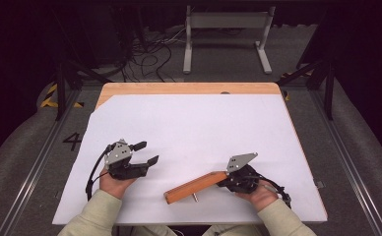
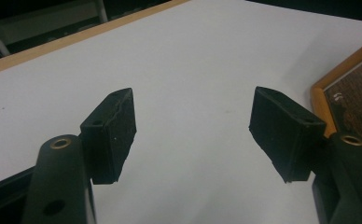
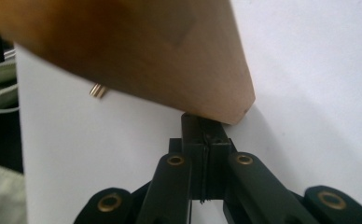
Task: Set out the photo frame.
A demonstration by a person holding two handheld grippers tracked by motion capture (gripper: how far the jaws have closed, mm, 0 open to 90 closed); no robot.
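Low in the high view, two sleeved forearms enter from the bottom edge. At lower right, the right gripper (image 1: 227, 178) has its jaws fully closed, tips pressed against the end of a wooden block (image 1: 196, 187), which lies slanted at lower centre on the white sheet (image 1: 194, 123). A small metal pin (image 1: 195, 197) sticks out of the block's near side. At lower left, the left gripper (image 1: 146, 153) hovers with jaws spread wide, nothing between them. Farther up, the wooden table edge (image 1: 189, 88) shows, with a grey metal stand (image 1: 226, 37) beyond.
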